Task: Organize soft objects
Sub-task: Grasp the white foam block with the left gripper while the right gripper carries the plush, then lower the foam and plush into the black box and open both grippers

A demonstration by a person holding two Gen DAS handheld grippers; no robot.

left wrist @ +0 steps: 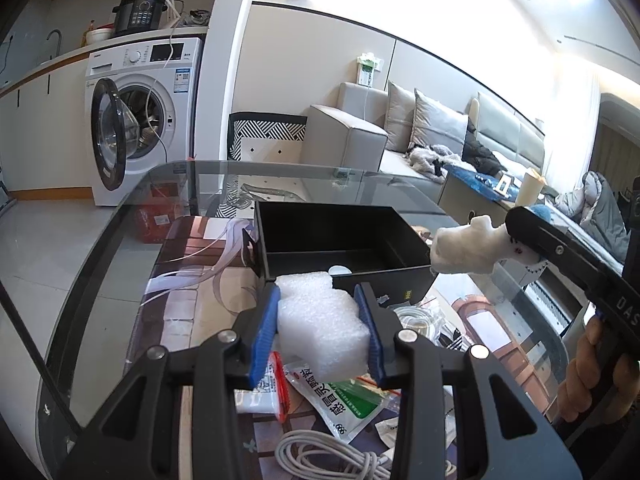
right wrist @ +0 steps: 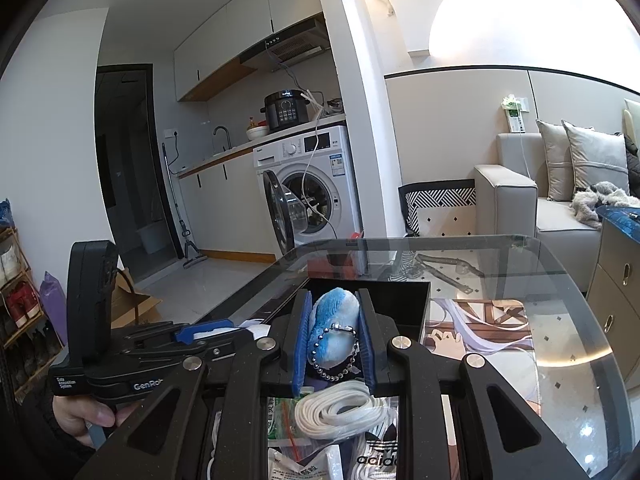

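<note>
My left gripper (left wrist: 318, 300) is shut on a white foam block (left wrist: 324, 332), its blue pads pressing both sides, held above the table just in front of an open black box (left wrist: 340, 240). The right gripper (left wrist: 524, 232) comes in from the right, level with the box's right rim, carrying a white and blue plush toy (left wrist: 468, 250). In the right wrist view, my right gripper (right wrist: 334, 300) is shut on that blue and white plush toy (right wrist: 334, 326), and a ball chain hangs from it. The black box (right wrist: 404, 296) lies just beyond. The left gripper (right wrist: 208, 334) sits low at the left.
Below the grippers lie medicine packets (left wrist: 344, 404), a coiled white cable (left wrist: 328, 460), a flat white lace (right wrist: 336, 408) and a black Adidas item (right wrist: 376, 456). All rest on a glass table (right wrist: 560, 280) with a printed mat. A washing machine (left wrist: 140, 120) and a sofa (left wrist: 360, 136) stand behind.
</note>
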